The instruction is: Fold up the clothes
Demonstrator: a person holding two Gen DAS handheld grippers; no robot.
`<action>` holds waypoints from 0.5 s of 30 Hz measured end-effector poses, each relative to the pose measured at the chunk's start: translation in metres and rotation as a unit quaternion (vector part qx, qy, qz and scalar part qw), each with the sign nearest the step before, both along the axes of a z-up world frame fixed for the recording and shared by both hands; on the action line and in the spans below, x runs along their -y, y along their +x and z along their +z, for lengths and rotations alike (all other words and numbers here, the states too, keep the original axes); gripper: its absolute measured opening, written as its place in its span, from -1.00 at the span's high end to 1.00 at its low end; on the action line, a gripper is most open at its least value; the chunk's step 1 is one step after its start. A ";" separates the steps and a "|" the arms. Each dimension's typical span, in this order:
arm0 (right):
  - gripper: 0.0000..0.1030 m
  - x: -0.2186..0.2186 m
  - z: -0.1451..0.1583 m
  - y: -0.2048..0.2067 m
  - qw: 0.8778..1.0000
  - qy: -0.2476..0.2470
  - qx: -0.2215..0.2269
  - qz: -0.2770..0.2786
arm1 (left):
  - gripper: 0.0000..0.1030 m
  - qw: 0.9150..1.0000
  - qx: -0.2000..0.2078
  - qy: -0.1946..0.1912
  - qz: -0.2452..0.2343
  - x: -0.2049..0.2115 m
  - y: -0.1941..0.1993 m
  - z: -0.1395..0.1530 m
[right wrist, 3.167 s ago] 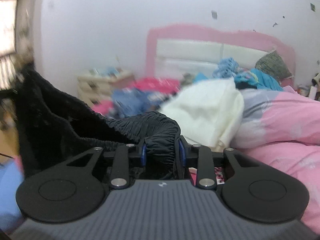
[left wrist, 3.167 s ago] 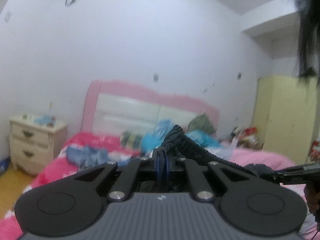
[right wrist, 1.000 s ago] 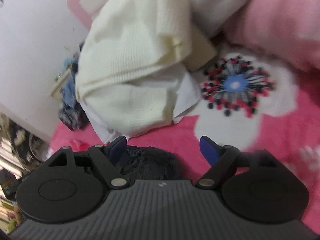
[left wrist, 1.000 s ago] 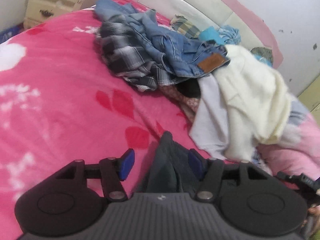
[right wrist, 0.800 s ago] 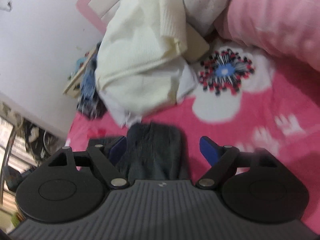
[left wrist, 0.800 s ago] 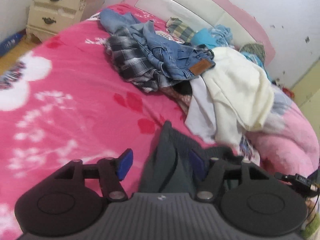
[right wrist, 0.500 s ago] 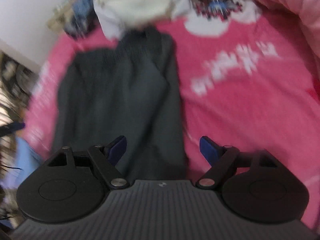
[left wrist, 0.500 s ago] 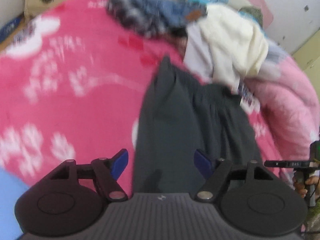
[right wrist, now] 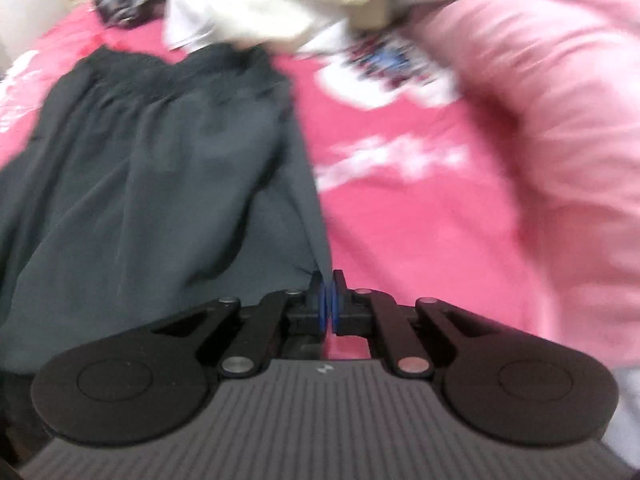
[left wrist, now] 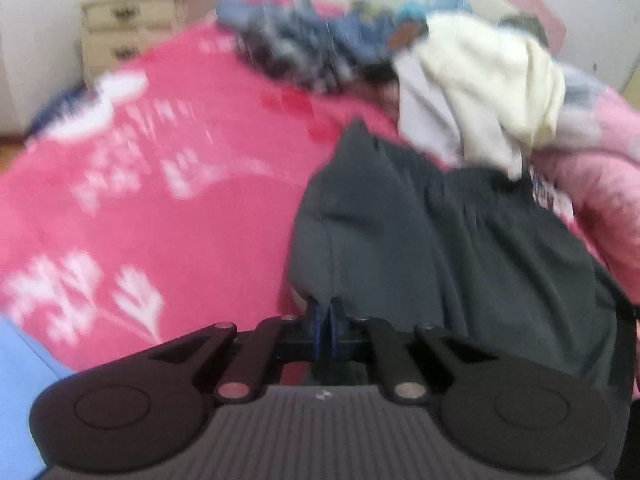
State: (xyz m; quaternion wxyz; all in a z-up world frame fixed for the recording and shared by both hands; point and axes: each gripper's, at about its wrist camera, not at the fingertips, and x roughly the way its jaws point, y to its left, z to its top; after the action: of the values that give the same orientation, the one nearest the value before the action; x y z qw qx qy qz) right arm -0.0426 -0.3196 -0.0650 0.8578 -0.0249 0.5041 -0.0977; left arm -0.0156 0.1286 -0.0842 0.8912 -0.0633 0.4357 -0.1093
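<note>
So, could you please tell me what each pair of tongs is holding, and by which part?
Both grip the dark grey fabric garment: left tongs its near left corner, right tongs its near right edge.

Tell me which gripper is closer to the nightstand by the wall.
Left. The left gripper pinches the dark skirt's edge on the nightstand's side; the right gripper pinches the opposite edge, farther away.
</note>
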 end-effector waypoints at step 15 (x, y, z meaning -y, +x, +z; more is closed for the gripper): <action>-0.27 0.023 -0.014 -0.001 0.985 -0.172 -0.017 0.001 | 0.52 0.989 -0.007 0.115 0.090 -0.052 0.029 0.005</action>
State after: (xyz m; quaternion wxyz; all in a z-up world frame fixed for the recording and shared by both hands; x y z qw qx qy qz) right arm -0.0438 -0.3428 -0.0793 0.8324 -0.1742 0.4939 -0.1813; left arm 0.0134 0.1806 -0.0795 0.8959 -0.0006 0.4437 0.0226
